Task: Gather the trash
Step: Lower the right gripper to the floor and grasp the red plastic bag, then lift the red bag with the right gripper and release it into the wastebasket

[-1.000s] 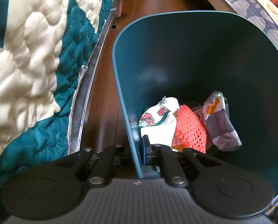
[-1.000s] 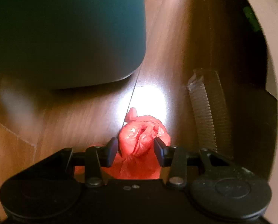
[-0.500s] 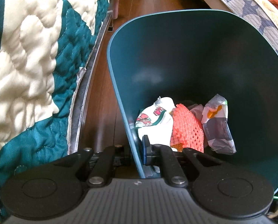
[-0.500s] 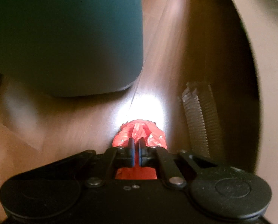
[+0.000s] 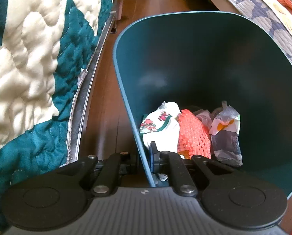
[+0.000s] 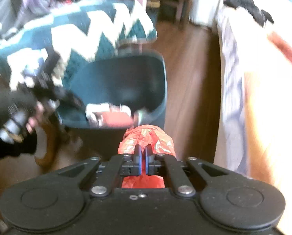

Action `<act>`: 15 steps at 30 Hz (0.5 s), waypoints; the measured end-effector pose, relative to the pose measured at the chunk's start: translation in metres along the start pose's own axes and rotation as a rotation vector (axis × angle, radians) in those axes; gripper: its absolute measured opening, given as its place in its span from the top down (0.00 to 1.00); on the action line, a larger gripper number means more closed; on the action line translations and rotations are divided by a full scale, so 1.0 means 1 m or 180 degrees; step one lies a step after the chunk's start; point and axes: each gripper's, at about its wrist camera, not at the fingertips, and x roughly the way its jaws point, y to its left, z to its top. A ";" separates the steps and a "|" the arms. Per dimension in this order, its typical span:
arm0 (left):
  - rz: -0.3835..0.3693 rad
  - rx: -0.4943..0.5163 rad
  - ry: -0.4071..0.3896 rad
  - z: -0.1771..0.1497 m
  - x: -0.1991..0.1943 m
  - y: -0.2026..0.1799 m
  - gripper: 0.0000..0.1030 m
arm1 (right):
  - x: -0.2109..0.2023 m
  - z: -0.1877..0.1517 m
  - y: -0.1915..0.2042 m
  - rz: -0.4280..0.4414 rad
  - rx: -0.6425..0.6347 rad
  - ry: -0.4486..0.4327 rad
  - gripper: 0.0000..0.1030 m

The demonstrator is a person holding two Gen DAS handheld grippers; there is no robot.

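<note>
Trash: I have a crumpled red wrapper [image 6: 146,139] pinched in my right claw [image 6: 143,154], held near the teal bin [image 5: 185,58]. My left claw [image 5: 146,156] is clamped on the bin's rim. Inside lie a white packet [image 5: 159,125], orange netting [image 5: 193,135] and a grey wrapper [image 5: 226,135].

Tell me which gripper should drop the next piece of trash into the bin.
Right. The right gripper is shut on the red plastic bag, with the open teal bin just ahead. The left gripper is clamped on the bin's rim, holding it.
</note>
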 end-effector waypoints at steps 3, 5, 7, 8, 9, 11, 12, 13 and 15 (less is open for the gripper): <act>-0.0002 -0.0014 0.0001 -0.001 0.000 0.000 0.91 | -0.004 0.039 0.001 -0.0019 -0.0029 -0.0292 0.96; -0.0009 -0.0008 -0.0004 -0.003 -0.001 0.001 0.91 | 0.001 0.056 0.007 -0.0032 -0.0077 -0.0458 0.96; -0.0011 -0.0001 -0.0009 -0.006 -0.003 0.001 0.91 | 0.013 0.075 0.005 -0.0076 -0.0077 -0.0519 0.96; -0.0009 0.0004 -0.0008 -0.004 -0.003 0.001 0.91 | 0.023 0.081 0.005 -0.0047 -0.0046 -0.0516 0.96; -0.0004 0.0005 -0.0008 -0.004 -0.002 0.001 0.91 | 0.032 0.086 0.005 -0.0019 -0.0042 -0.0509 0.96; 0.0001 0.0013 -0.0003 -0.004 -0.002 0.001 0.91 | 0.043 0.090 0.009 -0.0018 -0.0074 -0.0489 0.96; 0.0007 0.0012 -0.0003 -0.005 -0.002 0.000 0.91 | 0.053 0.092 0.008 -0.0004 -0.0047 -0.0467 0.96; 0.0009 0.0010 -0.0002 -0.005 -0.001 0.000 0.91 | 0.053 0.090 0.006 -0.0003 -0.0015 -0.0447 0.96; 0.0008 0.0002 -0.0012 -0.005 -0.001 0.000 0.91 | 0.068 0.088 0.006 0.0016 0.0033 -0.0394 0.96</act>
